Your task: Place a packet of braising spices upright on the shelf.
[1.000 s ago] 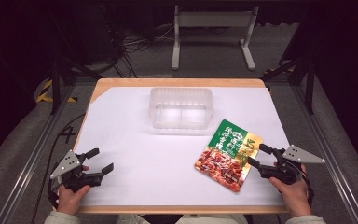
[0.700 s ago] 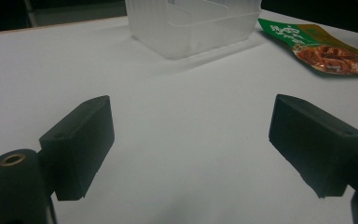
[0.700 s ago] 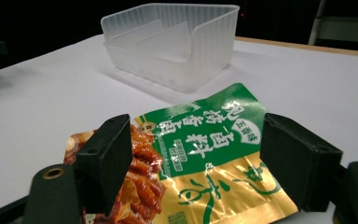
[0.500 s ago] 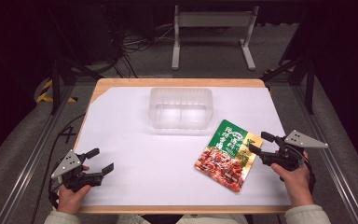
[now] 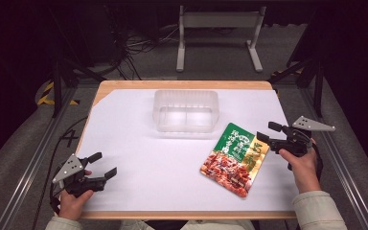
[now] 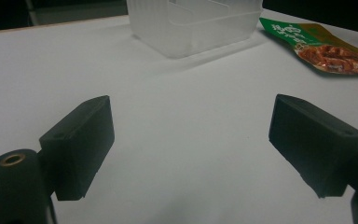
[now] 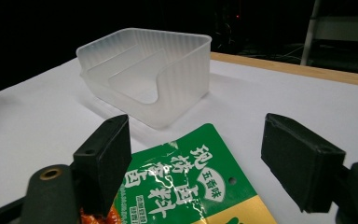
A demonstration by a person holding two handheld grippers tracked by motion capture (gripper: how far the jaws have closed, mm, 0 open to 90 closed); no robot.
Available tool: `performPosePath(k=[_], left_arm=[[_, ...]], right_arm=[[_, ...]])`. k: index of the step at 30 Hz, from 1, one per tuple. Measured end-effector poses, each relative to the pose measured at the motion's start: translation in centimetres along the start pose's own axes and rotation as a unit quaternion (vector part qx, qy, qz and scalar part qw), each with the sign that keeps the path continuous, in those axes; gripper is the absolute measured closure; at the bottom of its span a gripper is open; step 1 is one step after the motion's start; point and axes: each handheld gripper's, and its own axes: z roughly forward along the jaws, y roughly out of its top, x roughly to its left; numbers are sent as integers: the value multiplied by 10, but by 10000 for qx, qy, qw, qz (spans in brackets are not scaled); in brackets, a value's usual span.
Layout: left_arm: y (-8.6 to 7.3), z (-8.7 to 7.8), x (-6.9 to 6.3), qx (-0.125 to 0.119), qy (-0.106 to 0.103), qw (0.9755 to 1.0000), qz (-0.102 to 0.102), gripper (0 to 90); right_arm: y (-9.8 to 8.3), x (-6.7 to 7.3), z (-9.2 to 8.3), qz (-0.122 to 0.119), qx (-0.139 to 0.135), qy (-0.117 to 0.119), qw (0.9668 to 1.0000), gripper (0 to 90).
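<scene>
Right tool [image 5: 267, 133] sits wide open at the right of the frame, jaws lined up on the top edge of the snack packet [image 5: 235, 159] lying flat on the desk [image 5: 139, 120], probably to grab it (left tool [image 5: 100, 165], lower left, idles open too).

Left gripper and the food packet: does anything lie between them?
No. In the high view, bare white table cover runs from the left gripper to the food packet.
</scene>
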Motion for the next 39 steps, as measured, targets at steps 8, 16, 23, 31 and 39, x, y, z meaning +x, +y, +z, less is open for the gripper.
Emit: performPosePath(k=[8, 16, 23, 31, 39], left_arm=[[0, 0, 0, -5, -4, 10000, -5, 148], [0, 0, 0, -1, -9, 10000, -9, 148], [0, 0, 0, -4, -4, 10000, 1, 148], [0, 0, 0, 5, 0, 10000, 14, 148], [0, 0, 0, 3, 4, 10000, 21, 148]], right_arm=[[-3, -15, 14, 238, 331, 46, 9992, 265], [-10, -23, 25, 313, 800, 1, 9963, 307], [-17, -32, 33, 511, 1197, -178, 9913, 307], [-24, -38, 39, 605, 1636, -296, 9842, 301], [-26, -40, 40, 694, 1765, -286, 9814, 296]])
